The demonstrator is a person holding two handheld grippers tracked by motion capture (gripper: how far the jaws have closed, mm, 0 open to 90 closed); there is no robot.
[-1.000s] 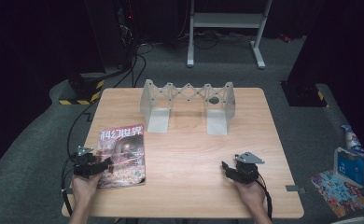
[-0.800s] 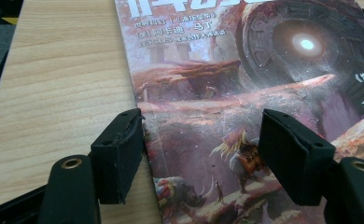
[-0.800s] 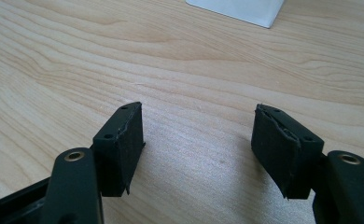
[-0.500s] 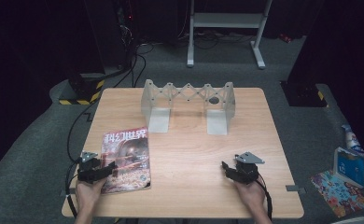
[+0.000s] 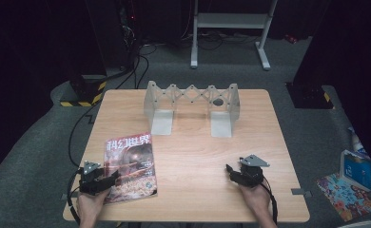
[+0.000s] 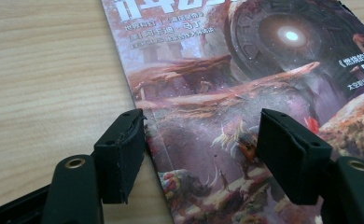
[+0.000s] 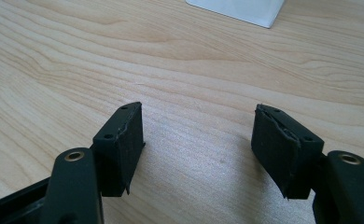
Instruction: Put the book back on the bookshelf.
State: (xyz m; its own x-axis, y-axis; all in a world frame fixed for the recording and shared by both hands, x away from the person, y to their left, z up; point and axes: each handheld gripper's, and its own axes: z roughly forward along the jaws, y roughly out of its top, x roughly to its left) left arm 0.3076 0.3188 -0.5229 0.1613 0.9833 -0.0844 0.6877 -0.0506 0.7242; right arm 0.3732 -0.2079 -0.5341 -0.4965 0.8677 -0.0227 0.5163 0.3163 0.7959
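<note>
One magazine, two grippers on the table.
Left gripper jaws gape over the magazine's near-left edge; right gripper jaws gape, empty.

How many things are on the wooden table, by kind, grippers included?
Colourful glossy magazine: 1
Translucent white expandable accordion book rack: 1
Black two-jaw grippers, left gripper and right gripper: 2
Total: 4
</note>
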